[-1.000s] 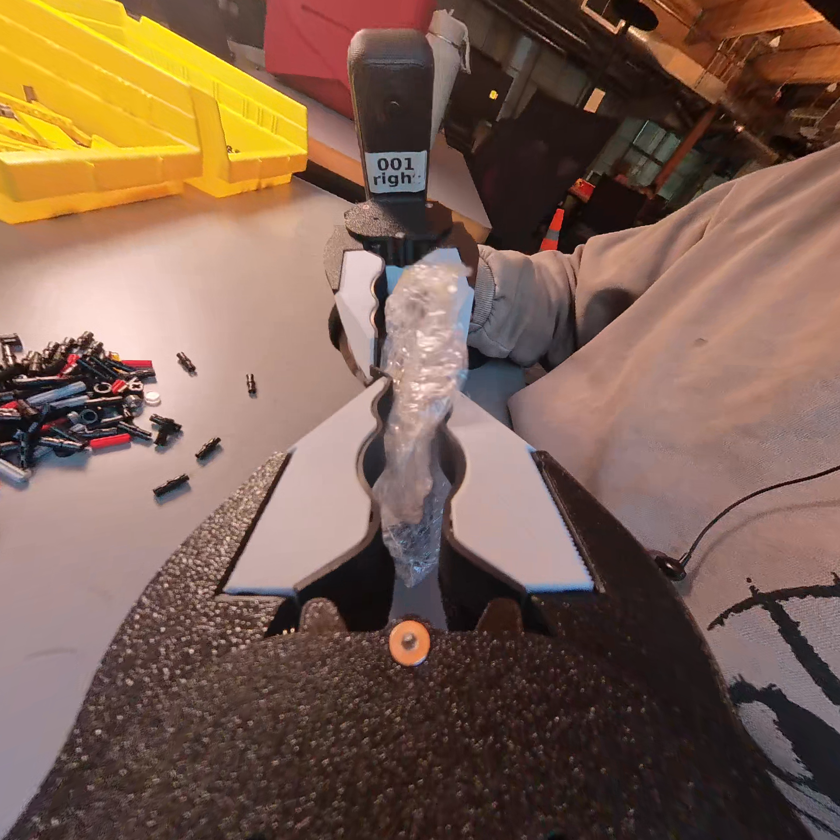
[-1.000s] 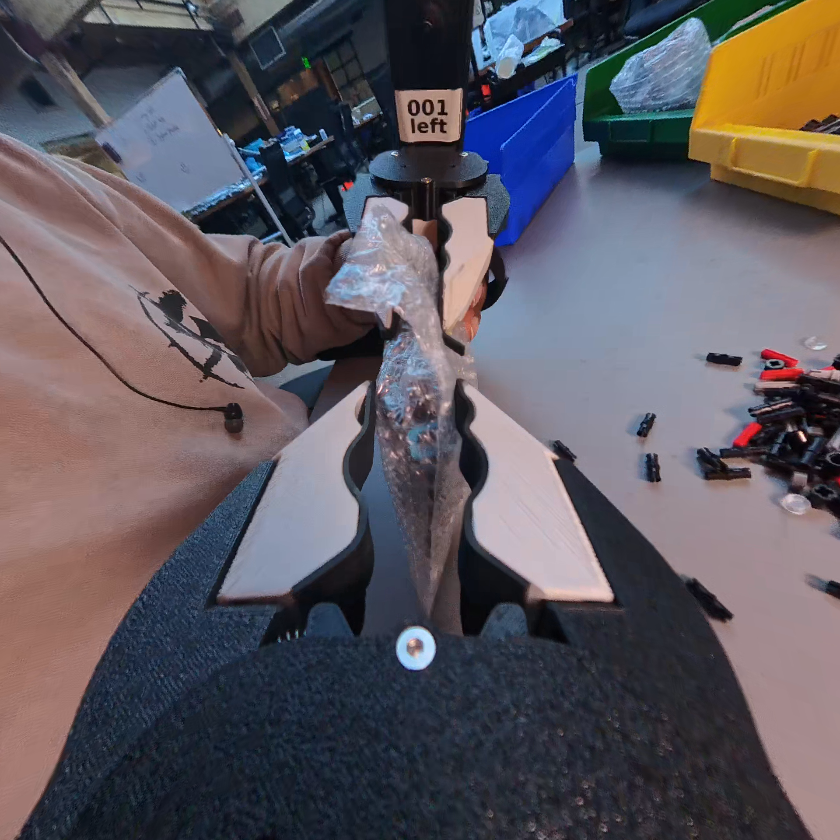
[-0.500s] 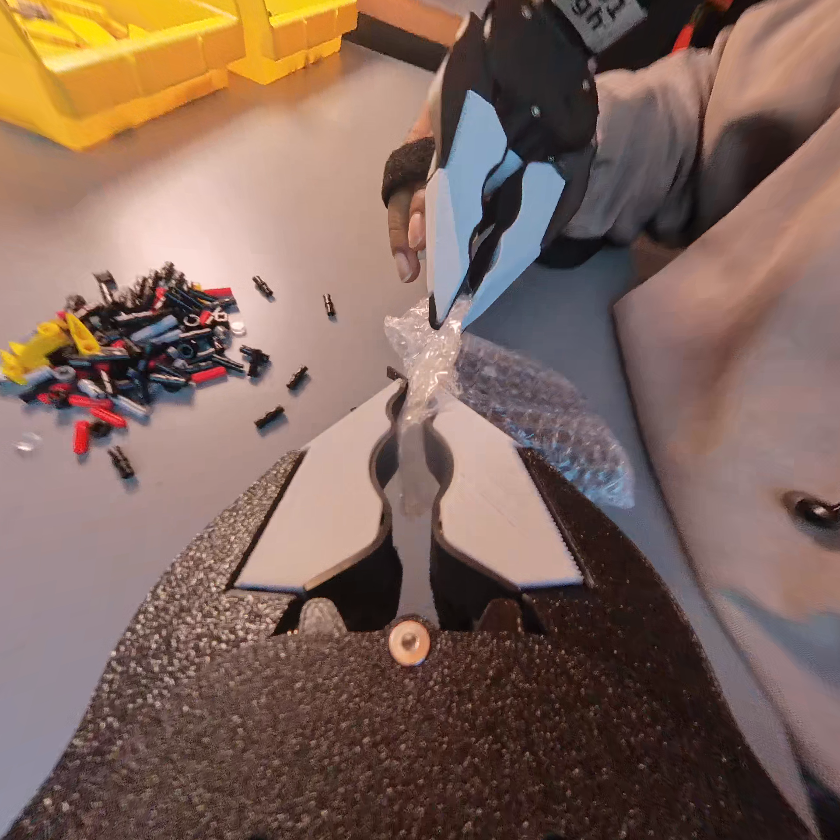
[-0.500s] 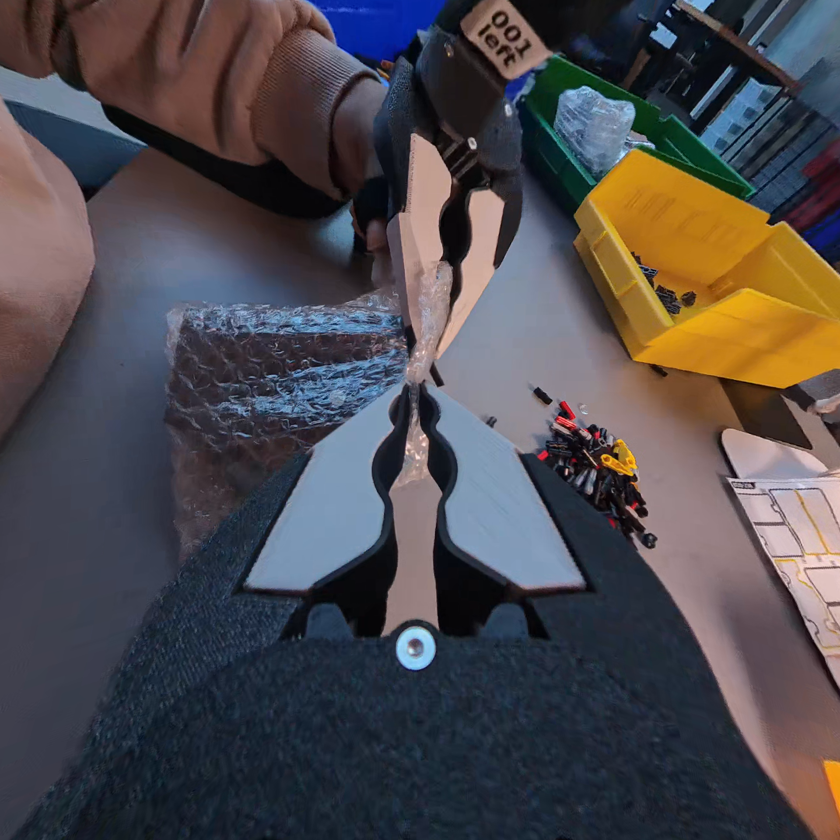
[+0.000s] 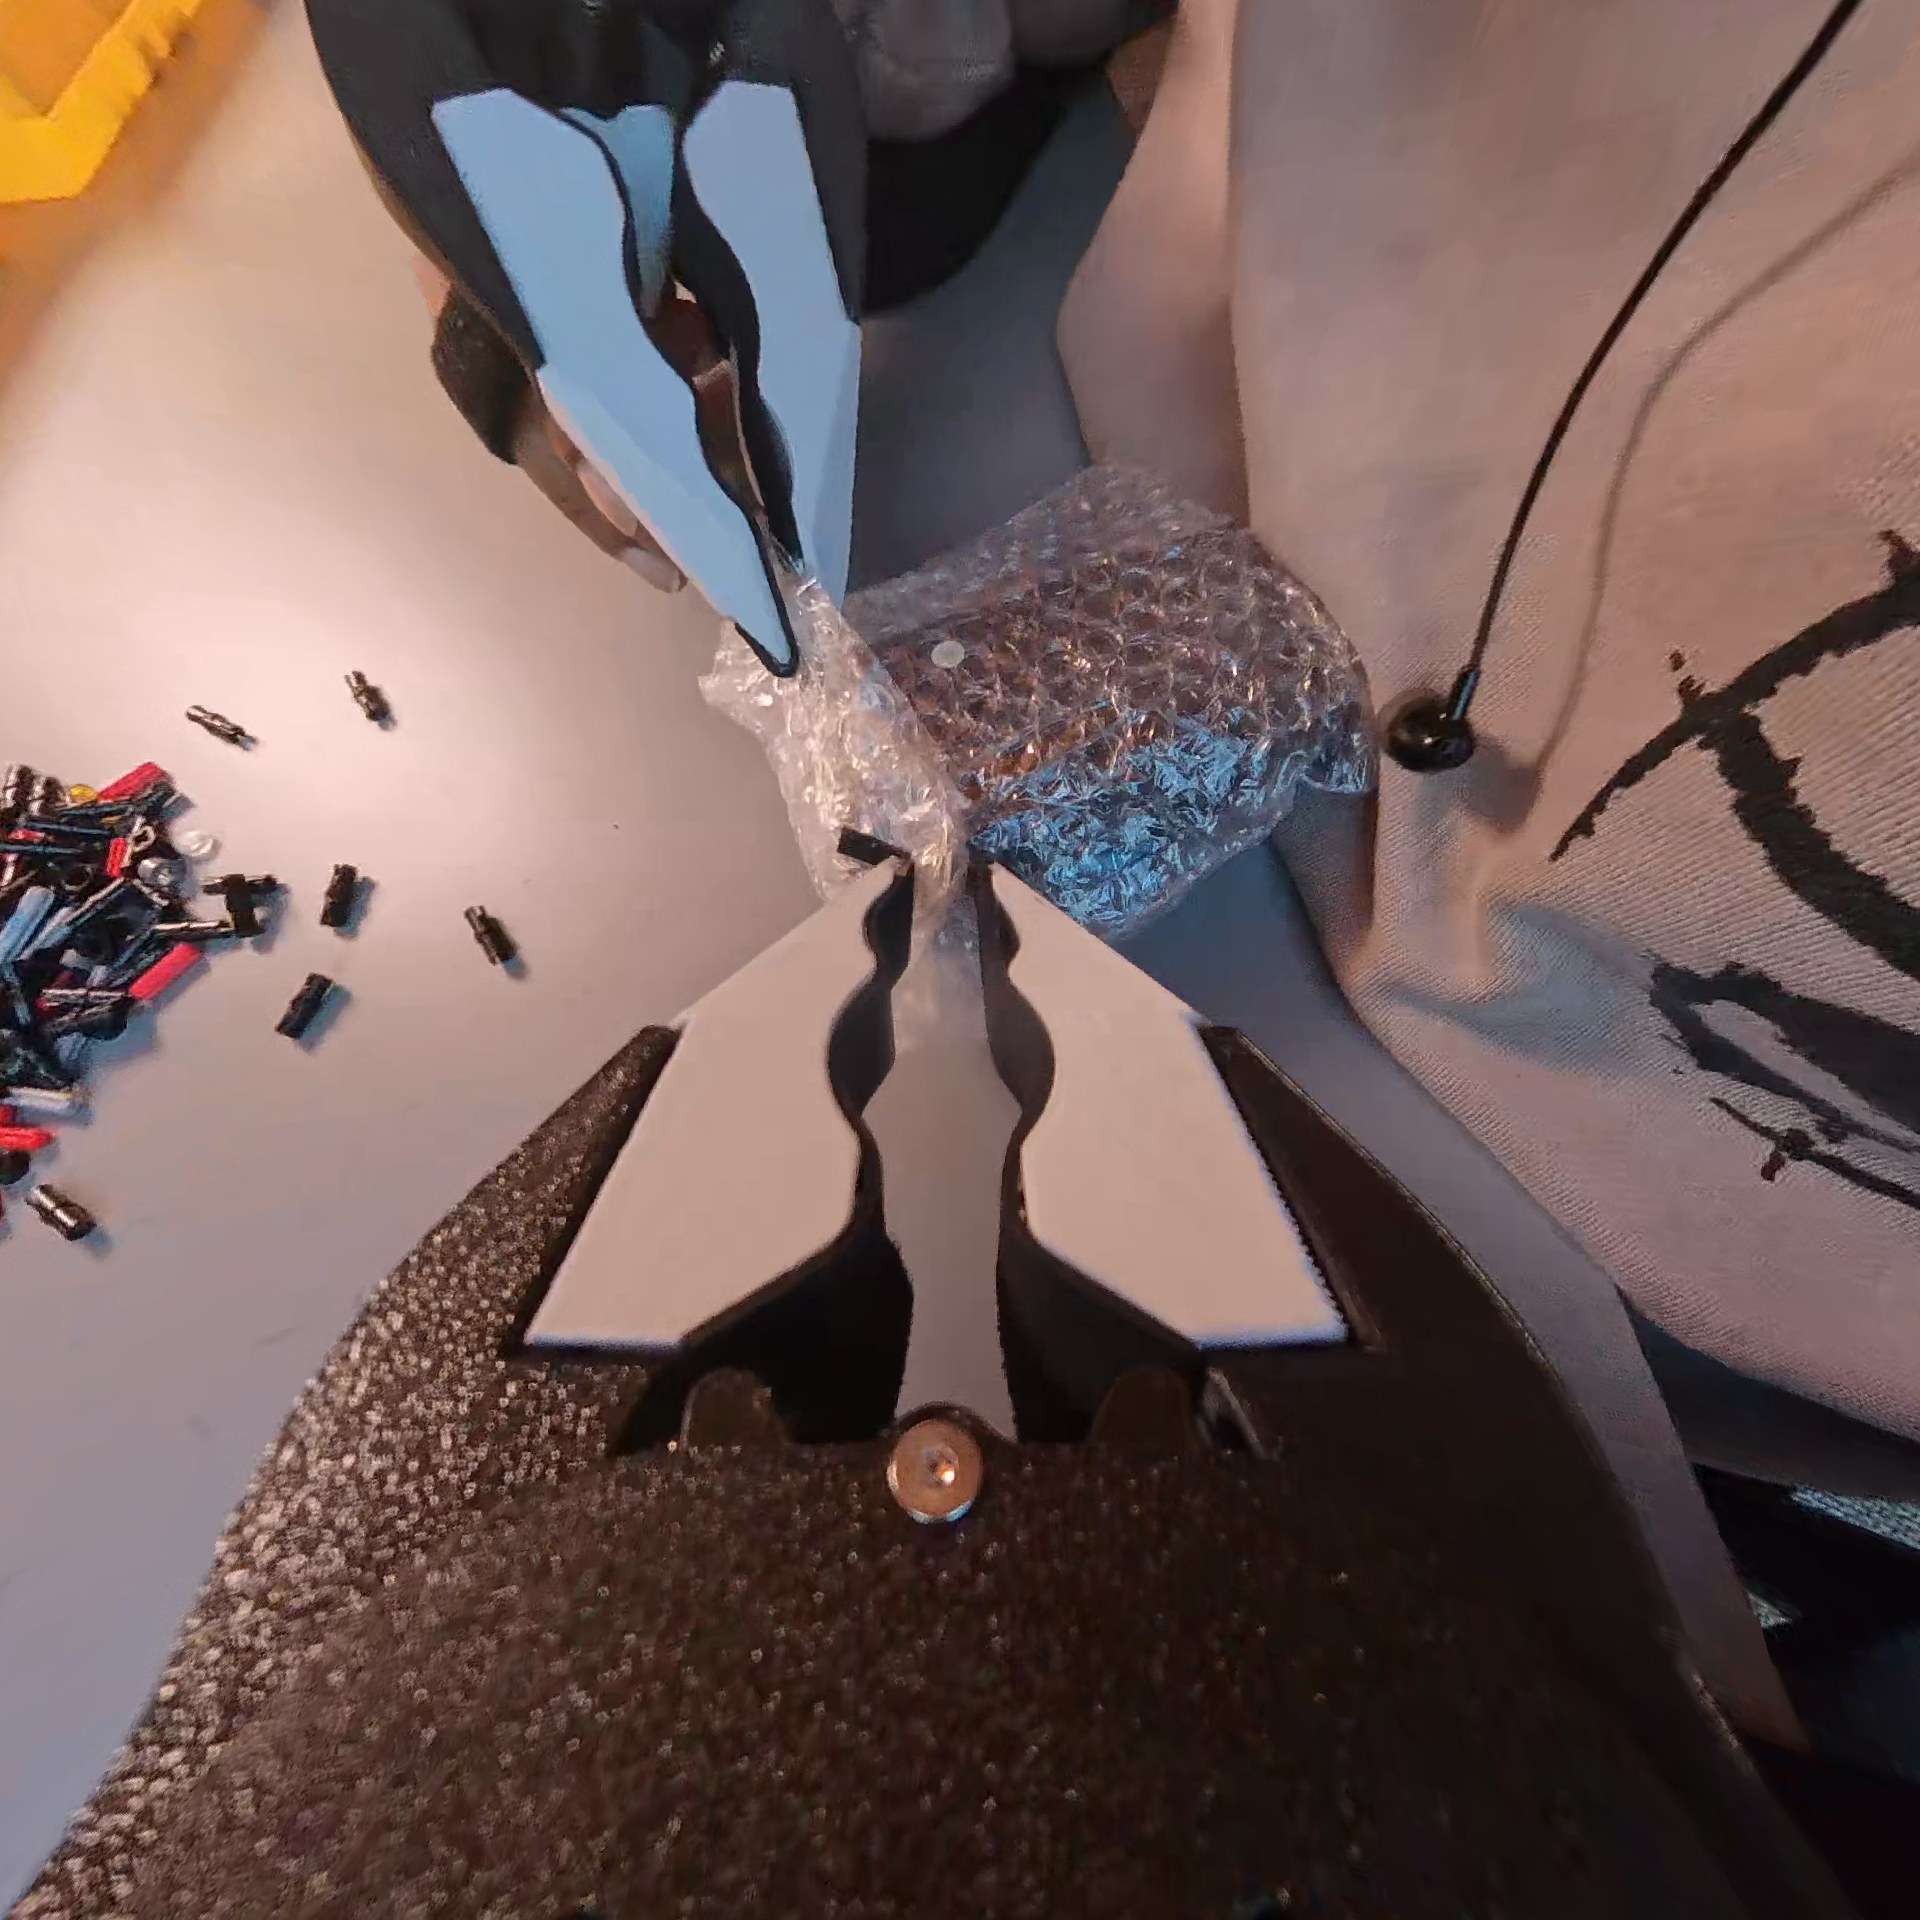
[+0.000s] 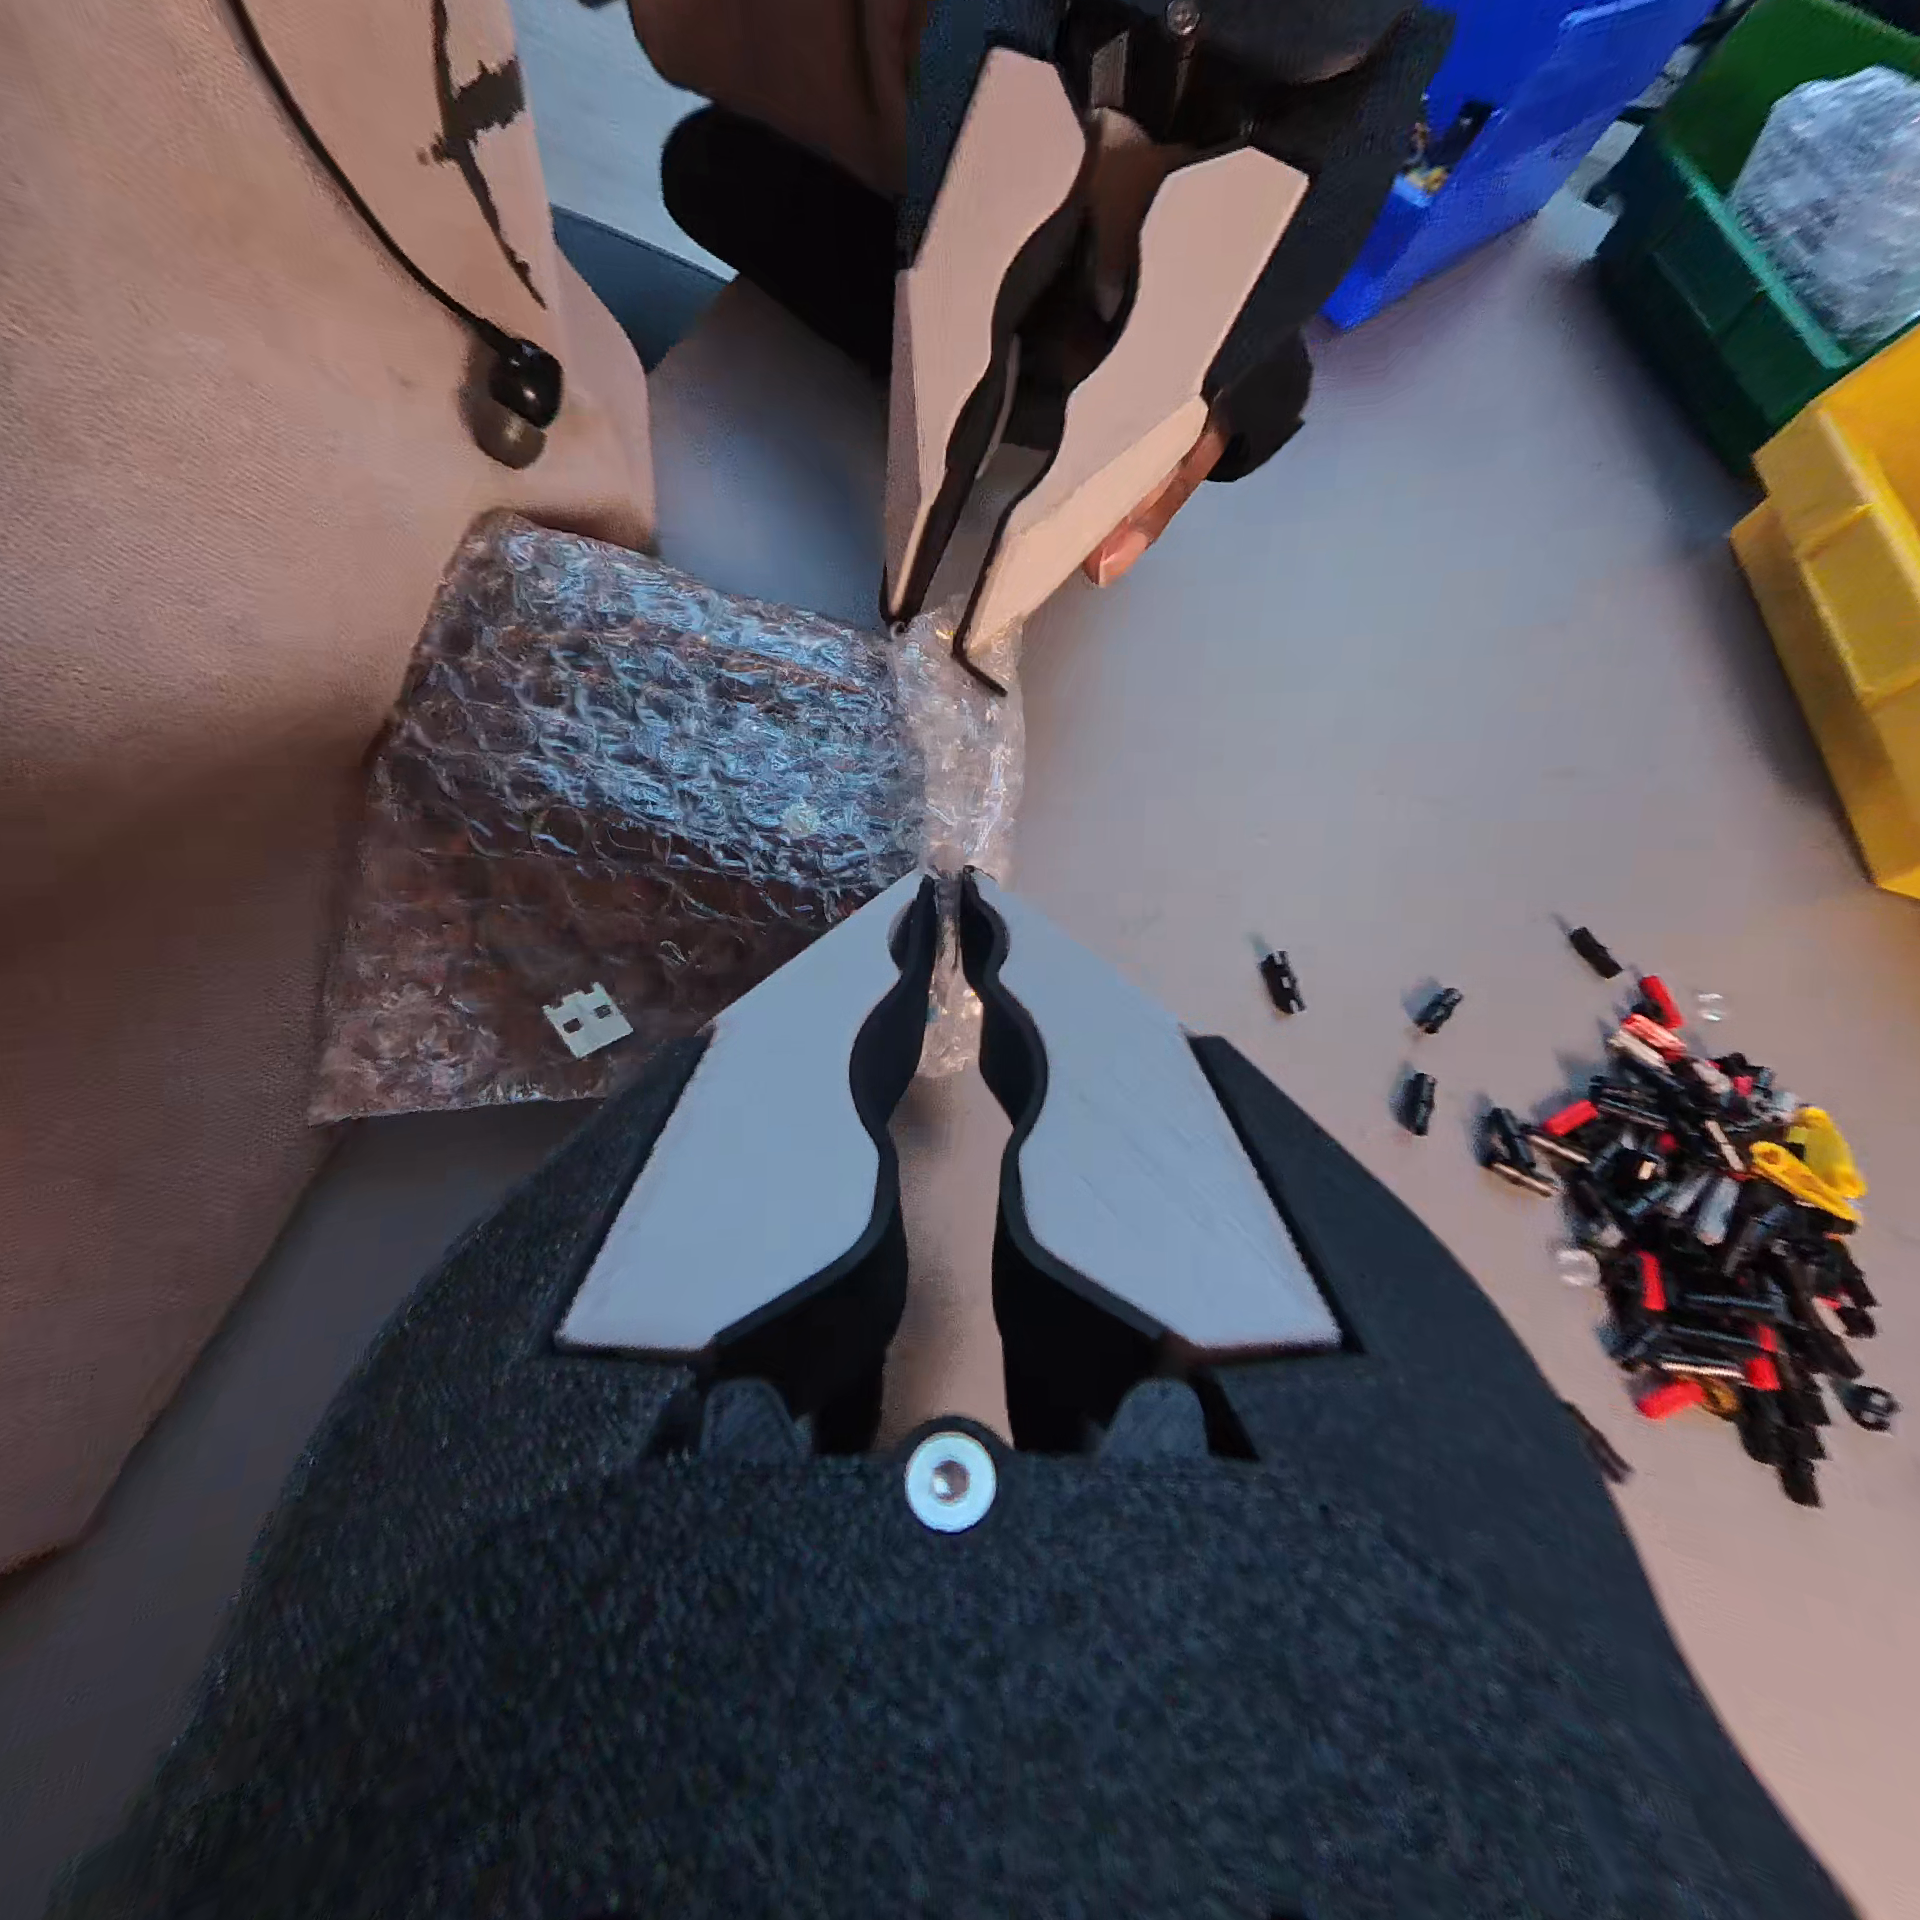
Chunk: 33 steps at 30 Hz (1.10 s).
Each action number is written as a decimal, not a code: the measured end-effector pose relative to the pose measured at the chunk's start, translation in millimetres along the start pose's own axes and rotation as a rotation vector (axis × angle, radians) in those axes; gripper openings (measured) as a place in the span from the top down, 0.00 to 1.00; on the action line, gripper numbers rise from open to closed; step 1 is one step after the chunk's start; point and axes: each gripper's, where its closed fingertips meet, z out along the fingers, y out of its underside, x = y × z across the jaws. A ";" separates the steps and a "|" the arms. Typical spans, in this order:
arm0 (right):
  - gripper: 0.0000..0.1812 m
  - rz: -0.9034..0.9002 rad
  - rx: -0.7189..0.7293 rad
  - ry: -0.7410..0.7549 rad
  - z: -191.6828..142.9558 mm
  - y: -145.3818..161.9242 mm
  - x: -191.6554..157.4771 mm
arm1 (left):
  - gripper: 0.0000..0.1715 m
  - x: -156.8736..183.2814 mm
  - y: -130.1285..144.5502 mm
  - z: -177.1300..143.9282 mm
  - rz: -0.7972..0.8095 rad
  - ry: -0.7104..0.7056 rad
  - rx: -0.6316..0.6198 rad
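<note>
Left gripper (image 5: 935, 883): jaws nearly together, tips pinching one end of the bunched mouth of the clear bubble-wrap pouch (image 5: 1101, 707), which runs from between them out ahead.

Right gripper (image 6: 948, 881): jaws nearly together too, nipping the other end of that same crumpled neck; the pouch body (image 6: 623, 790) lies flat on the grey tabletop (image 6: 1351, 727), ahead and to the left of these jaws.

Between the pairs: both grippers meet on the one strip of wrap, tip facing tip, the film bunched between them.

Doing it well: my read is that each pinch should sit on the film alone and stay firm, since slack bubble wrap slips easily out of narrow tips.

Loose parts: a pile of small black, red and grey plastic pieces (image 6: 1704, 1236) sits well off to the right of the right jaws, clear of the pouch.

Only the right view shows: a small pale tag (image 6: 587, 1018) on the pouch, plus yellow (image 6: 1839, 665), green (image 6: 1745, 239) and blue bins (image 6: 1507, 177).

Only the left view shows: a tiny black piece (image 5: 862, 847) at the wrap, just left of the left tips.
</note>
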 end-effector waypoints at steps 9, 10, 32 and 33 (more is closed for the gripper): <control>0.79 0.328 0.067 -0.243 -31.3 -18.4 -13.3 | 0.93 3.9 6.1 10.4 0.068 -0.074 -0.088; 0.81 0.358 0.120 -0.231 -32.6 -30.3 -6.9 | 0.93 3.1 5.7 10.7 0.073 -0.079 -0.087; 0.98 0.578 -0.021 -0.193 0.3 -3.9 -14.9 | 0.98 22.4 32.4 0.1 -0.041 -0.073 -0.243; 0.91 0.550 -0.009 -0.177 -4.3 -9.3 -10.1 | 0.96 18.0 26.4 -6.4 -0.057 -0.085 -0.198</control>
